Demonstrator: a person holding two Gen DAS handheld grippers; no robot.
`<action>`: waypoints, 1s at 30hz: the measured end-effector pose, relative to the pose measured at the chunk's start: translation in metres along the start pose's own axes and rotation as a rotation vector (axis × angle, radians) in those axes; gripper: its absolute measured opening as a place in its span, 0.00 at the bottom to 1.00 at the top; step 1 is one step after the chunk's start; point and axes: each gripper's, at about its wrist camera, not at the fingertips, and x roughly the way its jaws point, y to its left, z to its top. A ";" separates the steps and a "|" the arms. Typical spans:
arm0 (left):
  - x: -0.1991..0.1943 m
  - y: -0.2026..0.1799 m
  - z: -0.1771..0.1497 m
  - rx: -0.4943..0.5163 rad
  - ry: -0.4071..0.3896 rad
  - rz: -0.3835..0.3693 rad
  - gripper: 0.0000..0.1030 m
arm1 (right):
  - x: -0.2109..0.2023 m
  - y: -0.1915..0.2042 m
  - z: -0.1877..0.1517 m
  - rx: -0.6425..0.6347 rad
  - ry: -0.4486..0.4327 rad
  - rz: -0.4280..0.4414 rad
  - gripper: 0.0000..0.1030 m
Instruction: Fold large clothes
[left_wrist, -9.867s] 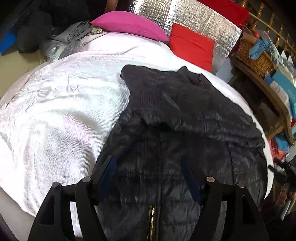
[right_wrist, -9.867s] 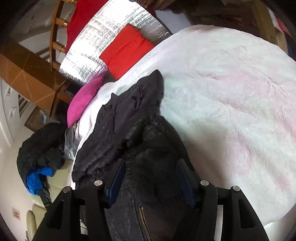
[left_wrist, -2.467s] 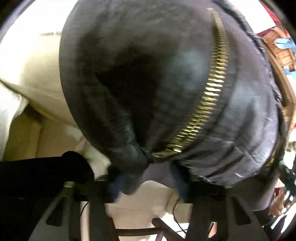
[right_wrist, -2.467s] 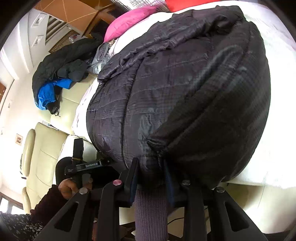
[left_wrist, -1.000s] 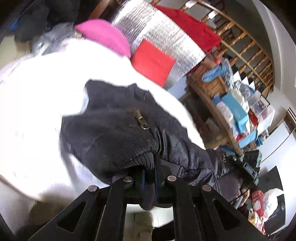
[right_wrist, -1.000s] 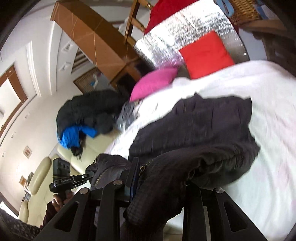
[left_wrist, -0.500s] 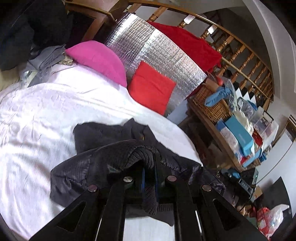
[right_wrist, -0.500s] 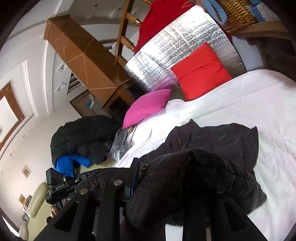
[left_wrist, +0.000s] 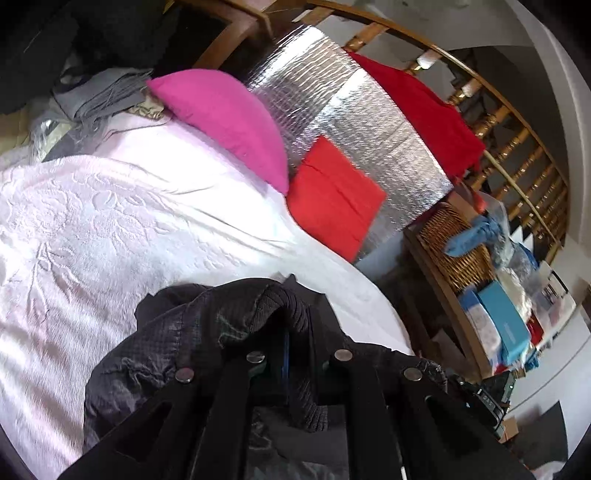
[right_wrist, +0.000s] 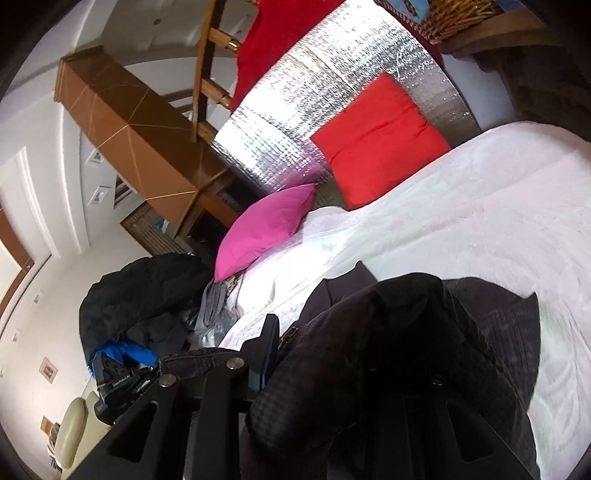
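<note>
A black quilted jacket (left_wrist: 177, 343) lies bunched on the white bedspread (left_wrist: 92, 221), its lower part lifted and doubled over toward the pillows. My left gripper (left_wrist: 295, 339) is shut on the jacket's ribbed hem, which loops over the fingers. In the right wrist view the same jacket (right_wrist: 424, 350) drapes over my right gripper (right_wrist: 332, 350), which is shut on its other hem corner; the right finger is hidden under the fabric. The left gripper (right_wrist: 122, 380) shows at the lower left there.
A pink pillow (left_wrist: 225, 118) and a red pillow (left_wrist: 332, 199) lean on a silver foil panel (left_wrist: 351, 122) at the bed's head. A wooden shelf with a wicker basket (left_wrist: 458, 247) stands right of the bed. Dark clothes (right_wrist: 140, 295) are piled on the left.
Both grippers have carried the jacket's hem up off the bed edge and forward toward the pillows. The jacket now folds over itself, closer to the bed's middle.
</note>
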 end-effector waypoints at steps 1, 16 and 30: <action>0.008 0.004 0.003 -0.009 0.004 0.008 0.08 | 0.007 -0.003 0.004 0.003 0.000 -0.005 0.27; 0.093 0.044 0.028 -0.070 0.054 0.087 0.08 | 0.080 -0.077 0.036 0.152 0.028 -0.074 0.26; 0.120 0.056 0.024 -0.079 0.034 0.152 0.43 | 0.098 -0.124 0.033 0.385 0.118 0.009 0.36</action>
